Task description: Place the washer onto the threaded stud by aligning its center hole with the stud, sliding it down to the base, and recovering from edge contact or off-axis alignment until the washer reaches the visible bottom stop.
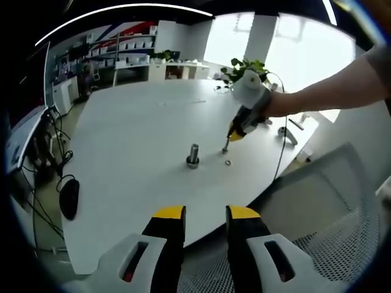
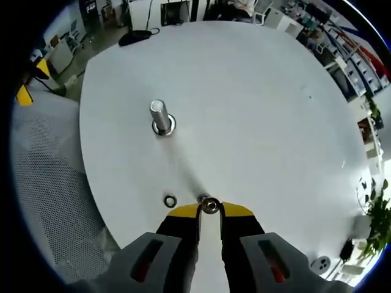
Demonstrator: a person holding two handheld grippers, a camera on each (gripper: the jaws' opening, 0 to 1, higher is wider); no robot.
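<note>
Left gripper view: the left gripper [image 1: 205,213], with yellow-tipped black jaws, rose from the bottom centre, its jaws parted and holding nothing, poised over the near edge of the round white table [image 1: 134,152]. At the middle of the frame the upright silver threaded stud [image 1: 193,155] stood on its base on the table. To its right, the right gripper [image 1: 226,146], held by a person's hand [image 1: 278,104] reaching in from the upper right, pointed down toward the tabletop. A small silver ring-shaped washer [image 1: 228,163] lay flat on the table just below that gripper's tip, near the stud yet apart from it. A grey mesh chair [image 1: 330,207] occupied the lower right.

Right gripper view: the right gripper [image 2: 209,209] rose from the bottom centre, its jaws clenched on a small silver metal nut [image 2: 210,204] pinched between the yellow tips. The washer [image 2: 170,200] lay on the table [image 2: 256,110] just left of those tips, not touching them. The stud [image 2: 160,117] stood in the upper left, well apart from the washer, its shaft bare.
</note>
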